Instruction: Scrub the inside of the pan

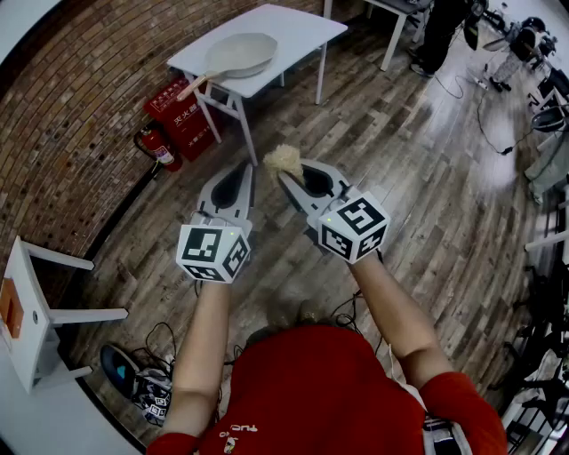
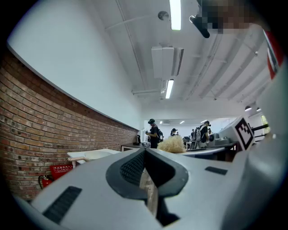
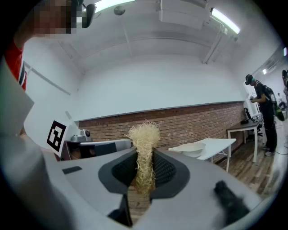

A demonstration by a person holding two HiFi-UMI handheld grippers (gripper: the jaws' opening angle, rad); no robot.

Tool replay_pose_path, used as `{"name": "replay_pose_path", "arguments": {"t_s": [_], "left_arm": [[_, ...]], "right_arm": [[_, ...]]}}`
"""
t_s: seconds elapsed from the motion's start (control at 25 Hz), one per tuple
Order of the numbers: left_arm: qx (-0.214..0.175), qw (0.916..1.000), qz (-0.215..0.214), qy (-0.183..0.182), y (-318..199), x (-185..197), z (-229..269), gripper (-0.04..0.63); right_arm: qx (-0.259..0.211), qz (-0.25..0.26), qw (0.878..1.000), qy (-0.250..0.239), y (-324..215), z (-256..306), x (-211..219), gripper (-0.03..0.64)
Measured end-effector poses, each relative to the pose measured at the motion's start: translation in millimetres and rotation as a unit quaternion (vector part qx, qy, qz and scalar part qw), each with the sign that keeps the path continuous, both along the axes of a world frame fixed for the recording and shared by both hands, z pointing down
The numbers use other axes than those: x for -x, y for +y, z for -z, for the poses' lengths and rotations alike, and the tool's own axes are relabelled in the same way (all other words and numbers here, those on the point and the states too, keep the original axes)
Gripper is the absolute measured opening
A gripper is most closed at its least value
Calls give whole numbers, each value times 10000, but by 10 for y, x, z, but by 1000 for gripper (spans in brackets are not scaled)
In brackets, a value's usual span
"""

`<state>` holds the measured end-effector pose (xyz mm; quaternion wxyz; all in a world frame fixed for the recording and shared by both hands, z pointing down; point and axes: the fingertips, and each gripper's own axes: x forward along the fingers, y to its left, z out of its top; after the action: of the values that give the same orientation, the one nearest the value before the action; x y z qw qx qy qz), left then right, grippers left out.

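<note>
A pale pan (image 1: 238, 54) with a wooden handle rests on a white table (image 1: 302, 27) well ahead of me; in the right gripper view the pan (image 3: 191, 148) shows at mid right. My right gripper (image 1: 286, 173) is shut on a tuft of straw-coloured scrubber fibre (image 1: 284, 159), which sticks up between the jaws (image 3: 143, 148). My left gripper (image 1: 244, 173) is held beside it, shut with nothing between its jaws (image 2: 145, 155). Both grippers hang over the wood floor, far short of the table.
A red fire extinguisher (image 1: 158, 147) and a red box (image 1: 182, 115) stand by the curved brick wall (image 1: 80, 107) left of the table. A white stool (image 1: 36, 311) is at lower left. People (image 1: 443, 31) stand at desks at the far right.
</note>
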<state>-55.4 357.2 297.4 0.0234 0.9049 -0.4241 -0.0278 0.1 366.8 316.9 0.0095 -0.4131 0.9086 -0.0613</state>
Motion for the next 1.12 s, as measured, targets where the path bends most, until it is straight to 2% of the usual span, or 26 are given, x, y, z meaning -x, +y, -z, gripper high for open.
{"name": "replay_pose_path", "arguments": {"t_s": [0.36,0.72,1.12], "left_arm": [[10,10000,56,-14,-8,-92,-11,14],[55,9998,198,-35,-77,-199,-44,14],[-93,9991,412,-88,-237,-292,70,14]], "right_arm": [[18,15,10000,6,-25,-17,-111,86],[-15,126,9997,-205,-111,71,-279,86],[-140,320,9991,-231,-291,200,-432,86]]}}
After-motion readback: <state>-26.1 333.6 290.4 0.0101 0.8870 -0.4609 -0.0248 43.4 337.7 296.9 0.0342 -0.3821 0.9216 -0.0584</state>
